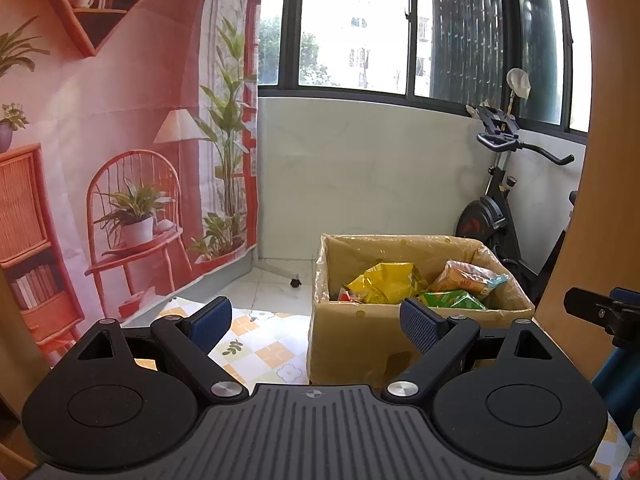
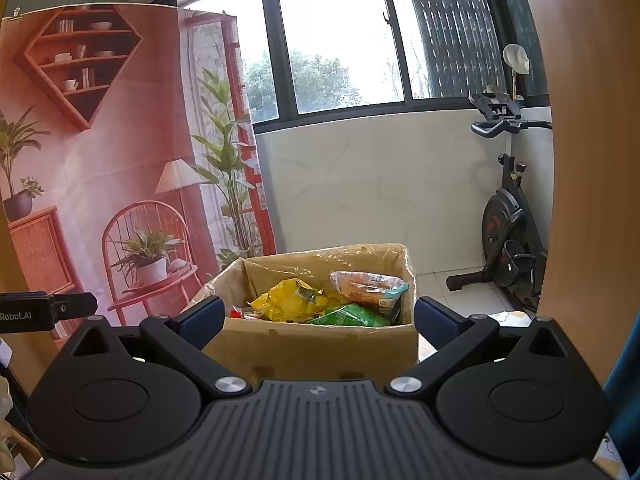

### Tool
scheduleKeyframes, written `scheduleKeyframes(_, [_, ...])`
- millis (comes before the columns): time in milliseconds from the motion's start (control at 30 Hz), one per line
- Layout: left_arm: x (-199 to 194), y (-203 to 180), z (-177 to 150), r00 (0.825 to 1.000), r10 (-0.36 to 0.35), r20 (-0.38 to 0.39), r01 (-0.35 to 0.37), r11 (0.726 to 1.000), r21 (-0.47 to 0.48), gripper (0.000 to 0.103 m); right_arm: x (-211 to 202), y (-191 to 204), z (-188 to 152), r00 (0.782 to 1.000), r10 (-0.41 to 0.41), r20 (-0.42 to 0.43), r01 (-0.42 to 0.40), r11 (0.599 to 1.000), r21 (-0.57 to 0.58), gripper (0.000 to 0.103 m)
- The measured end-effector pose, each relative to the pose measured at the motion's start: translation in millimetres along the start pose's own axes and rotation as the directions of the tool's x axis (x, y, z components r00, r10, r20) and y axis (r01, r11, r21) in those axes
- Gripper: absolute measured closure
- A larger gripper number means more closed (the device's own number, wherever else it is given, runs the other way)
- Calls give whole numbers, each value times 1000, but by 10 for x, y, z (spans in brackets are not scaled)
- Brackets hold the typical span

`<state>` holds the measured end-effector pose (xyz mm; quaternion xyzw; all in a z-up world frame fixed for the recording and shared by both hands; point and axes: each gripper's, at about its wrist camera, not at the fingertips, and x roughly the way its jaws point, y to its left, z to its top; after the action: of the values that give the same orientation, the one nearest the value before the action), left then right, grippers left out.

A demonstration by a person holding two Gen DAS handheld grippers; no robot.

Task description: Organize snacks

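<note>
1. The cardboard box [image 2: 312,344] sits on the patterned table [image 1: 256,344], its thin flaps likely to snag my approach.
2. My left gripper [image 1: 316,322] and right gripper [image 2: 316,320] are both wide, holding nothing.
3. The snack bags [image 2: 320,300] lie jumbled inside; I might pinch 2 together.

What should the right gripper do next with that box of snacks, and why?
Probably ease the right gripper forward and down toward the yellow bag. Its fingers are spread and empty, the cardboard box sits straight ahead, and that bag lies on top.
</note>
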<state>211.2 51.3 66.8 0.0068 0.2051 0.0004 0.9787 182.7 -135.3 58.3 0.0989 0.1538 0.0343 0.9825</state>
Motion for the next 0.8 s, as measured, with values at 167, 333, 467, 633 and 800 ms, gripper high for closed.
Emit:
scheduleKeyframes(167, [9, 15, 2, 1000, -6, -3, 6, 1000, -3, 10, 4, -2, -2, 1000, -1, 0, 1, 1000, 1, 0])
scheduleKeyframes(333, [23, 2, -3, 1000, -10, -7, 10, 1000, 0, 10, 7, -5, -2, 1000, 0, -3, 0, 1000, 1, 0])
scheduleKeyframes(467, [23, 1, -4, 1000, -11, -7, 11, 1000, 0, 10, 9, -13, 0, 1000, 0, -3, 0, 1000, 3, 0])
scheduleKeyframes(633, [26, -2, -4, 1000, -10, -2, 10, 1000, 6, 10, 17, -25, 4, 1000, 3, -1, -3, 1000, 8, 0])
scheduleKeyframes(800, [21, -10, -14, 1000, -16, 0, 16, 1000, 7, 10, 17, -31, -5, 1000, 2, -3, -2, 1000, 10, 0])
